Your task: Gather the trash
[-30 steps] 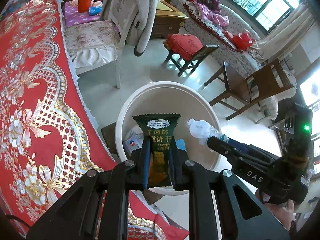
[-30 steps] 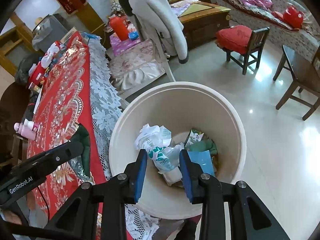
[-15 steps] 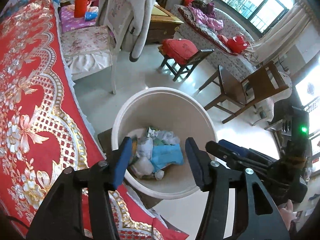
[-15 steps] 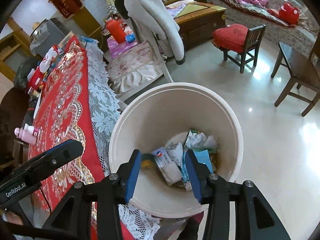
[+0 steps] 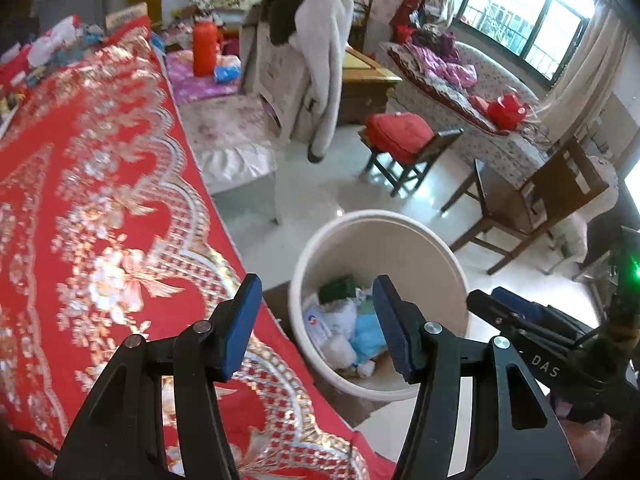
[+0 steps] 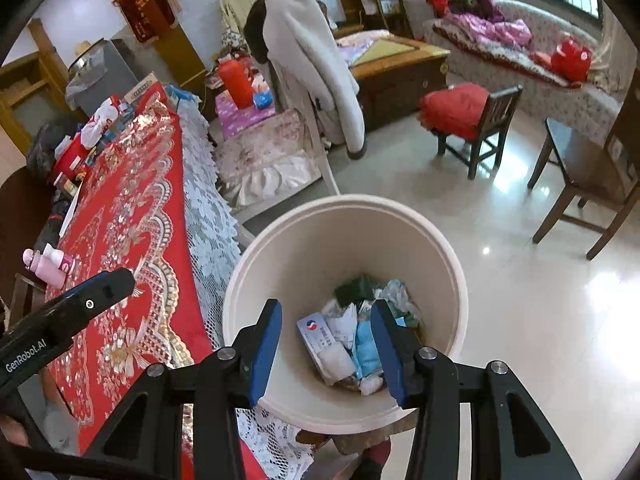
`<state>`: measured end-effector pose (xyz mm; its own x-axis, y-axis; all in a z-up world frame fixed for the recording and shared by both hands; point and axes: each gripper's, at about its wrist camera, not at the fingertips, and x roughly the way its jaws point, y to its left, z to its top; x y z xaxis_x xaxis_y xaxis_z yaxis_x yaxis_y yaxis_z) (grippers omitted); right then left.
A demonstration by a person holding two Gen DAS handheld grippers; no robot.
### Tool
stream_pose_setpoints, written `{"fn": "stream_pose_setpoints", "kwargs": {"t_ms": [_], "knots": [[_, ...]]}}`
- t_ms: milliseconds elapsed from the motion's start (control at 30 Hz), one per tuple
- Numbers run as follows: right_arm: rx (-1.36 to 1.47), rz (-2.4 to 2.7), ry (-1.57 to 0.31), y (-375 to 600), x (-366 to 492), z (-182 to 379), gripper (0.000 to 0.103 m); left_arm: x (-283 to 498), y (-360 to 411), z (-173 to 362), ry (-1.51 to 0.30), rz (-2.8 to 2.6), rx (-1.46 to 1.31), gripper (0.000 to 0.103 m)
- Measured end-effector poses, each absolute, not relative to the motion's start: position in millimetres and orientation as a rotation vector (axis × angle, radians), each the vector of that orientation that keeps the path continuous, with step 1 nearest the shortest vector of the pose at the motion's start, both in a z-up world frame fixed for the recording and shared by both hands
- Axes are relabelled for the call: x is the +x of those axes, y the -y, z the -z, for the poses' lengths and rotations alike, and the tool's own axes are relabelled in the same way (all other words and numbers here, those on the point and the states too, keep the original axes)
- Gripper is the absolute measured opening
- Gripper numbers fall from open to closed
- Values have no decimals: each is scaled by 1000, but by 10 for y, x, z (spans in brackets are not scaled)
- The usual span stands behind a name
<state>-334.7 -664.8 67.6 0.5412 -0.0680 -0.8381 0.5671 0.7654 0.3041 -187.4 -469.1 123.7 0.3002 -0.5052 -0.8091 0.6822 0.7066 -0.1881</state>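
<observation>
Left tongs (image 5: 316, 320) at bottom centre of the left wrist view, jaws apart, nothing between them; right tongs (image 6: 324, 340) at bottom centre of the right wrist view, jaws also apart and empty, hanging over the bin. Bench (image 5: 100, 208) fills the left half of the left view, covered in red cloth with gold pattern, white lace edge (image 6: 204, 216) showing in the right view. Cream round bin (image 6: 452, 264) on the floor just beside the bench edge, lower centre in both views. White coat (image 6: 316, 60) draped over a chair back, upper centre. Dark wooden chair (image 6: 580, 184) at right edge, small chair with red cushion (image 6: 456, 108) upper right. Trash (image 6: 352, 328) lies in the bottom of the bin: blue wrapper, white crumpled paper, white packet with round logo, dark green snack packet (image 6: 354, 286) on top toward the far side. Red thermos (image 6: 236, 80) upper centre-left. Pink bottle (image 6: 48, 264) at the left edge of the bench. Far bench end cluttered, items too small to tell.
</observation>
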Motion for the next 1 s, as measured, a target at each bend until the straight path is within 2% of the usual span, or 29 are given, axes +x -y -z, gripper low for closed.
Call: {"fn": "stream_pose_setpoints", "kwargs": {"t_ms": [400,533,1000], "knots": [[515,422,-828,6312,-3435,-1117,48,-2079,4268,-1664,-852,759,206,56],[475,435,-795,6179,-3446,-1250,66,-2159,4118,-1766,-805,742,215,56],[389,442,-725,5822,-3455,-1546,67,-2270,3793,-2045,-671,731,196,56]]}}
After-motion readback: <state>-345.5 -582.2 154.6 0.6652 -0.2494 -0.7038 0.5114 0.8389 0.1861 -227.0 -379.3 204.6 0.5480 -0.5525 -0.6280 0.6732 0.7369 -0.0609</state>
